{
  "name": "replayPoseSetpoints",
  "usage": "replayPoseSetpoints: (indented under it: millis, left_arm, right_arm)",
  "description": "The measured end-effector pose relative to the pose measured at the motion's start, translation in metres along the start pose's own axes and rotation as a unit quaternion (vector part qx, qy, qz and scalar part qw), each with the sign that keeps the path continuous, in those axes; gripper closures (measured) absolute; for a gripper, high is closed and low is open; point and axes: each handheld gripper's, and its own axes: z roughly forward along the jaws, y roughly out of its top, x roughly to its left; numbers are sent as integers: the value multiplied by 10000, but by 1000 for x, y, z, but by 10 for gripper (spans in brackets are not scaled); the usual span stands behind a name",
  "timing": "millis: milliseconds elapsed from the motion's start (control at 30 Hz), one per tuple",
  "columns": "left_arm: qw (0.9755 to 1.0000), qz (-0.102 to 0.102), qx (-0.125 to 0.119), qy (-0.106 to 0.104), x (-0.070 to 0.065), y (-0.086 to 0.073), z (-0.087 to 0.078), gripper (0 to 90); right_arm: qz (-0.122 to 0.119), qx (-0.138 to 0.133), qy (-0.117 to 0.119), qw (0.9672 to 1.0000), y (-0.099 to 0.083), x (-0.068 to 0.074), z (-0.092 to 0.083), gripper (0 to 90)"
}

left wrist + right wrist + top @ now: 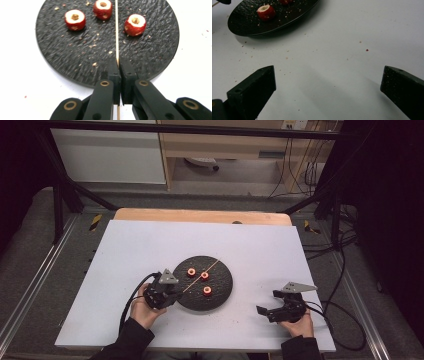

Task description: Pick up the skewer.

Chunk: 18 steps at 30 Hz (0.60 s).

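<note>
Surface: white desk under a black frame, with a round black slate plate near its middle and crumbs scattered around it.

Task's thing: a thin wooden skewer — pinched at its near end by the left gripper, the free length running out over the plate toward the far right in the high view.

Left jaws: closed tight on the skewer, at the plate's near-left rim.

Fruit: three red cored fruit pieces on the plate; in the left gripper view the skewer's line passes between the middle piece and the right piece, touching neither as far as I can tell. The left piece lies off to the side.

Long axis: straight ahead of the left jaws — a small sideways swing would, I judge, bring the tip onto a piece's cored hole.

Right gripper: jaws spread wide and empty, resting low over bare desk, well apart from the plate's right edge.

Nearer hand: the left by far.
</note>
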Motion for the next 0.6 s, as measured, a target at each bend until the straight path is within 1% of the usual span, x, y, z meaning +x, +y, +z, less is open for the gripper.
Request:
replayPoseSetpoints:
  millis: [133, 200, 233, 267, 300, 333, 367, 467, 600]
  left_arm:
    - [9998, -90, -163, 20, 4, -11, -7, 877]
    - [9996, -147, -232, 18, 7, -16, -10, 877]
    - [9996, -141, -258, 28, 8, -19, -12, 877]
    - [9994, -165, -301, 43, 9, -21, -14, 877]
    - [9993, -168, -331, 57, 10, -24, -15, 877]
    - [9992, -162, -362, 75, 11, -26, -17, 877]
    - [9990, -173, -407, 85, 11, -28, -19, 877]
    - [9984, -220, -516, 79, 14, -35, -24, 877]
    - [9974, -259, -663, 102, 16, -42, -32, 877]
  right_arm:
    - [-11, 33, 29, 10000, 1, 1, 0, 6]
    - [-3, 82, -15, 10000, 1, 2, 1, 6]
    - [-10, 112, -62, 9999, 2, 3, 1, 6]
    - [-43, 128, -79, 9999, 2, 3, 2, 6]
    - [-3, 140, -71, 9999, 3, 4, 2, 6]
    - [-68, 163, -81, 9998, 4, 5, 3, 6]
    - [-28, 197, -106, 9997, 5, 7, 3, 6]
    - [-93, 290, -160, 9994, 8, 11, 5, 6]
    - [-91, 283, -125, 9995, 12, 17, 5, 6]
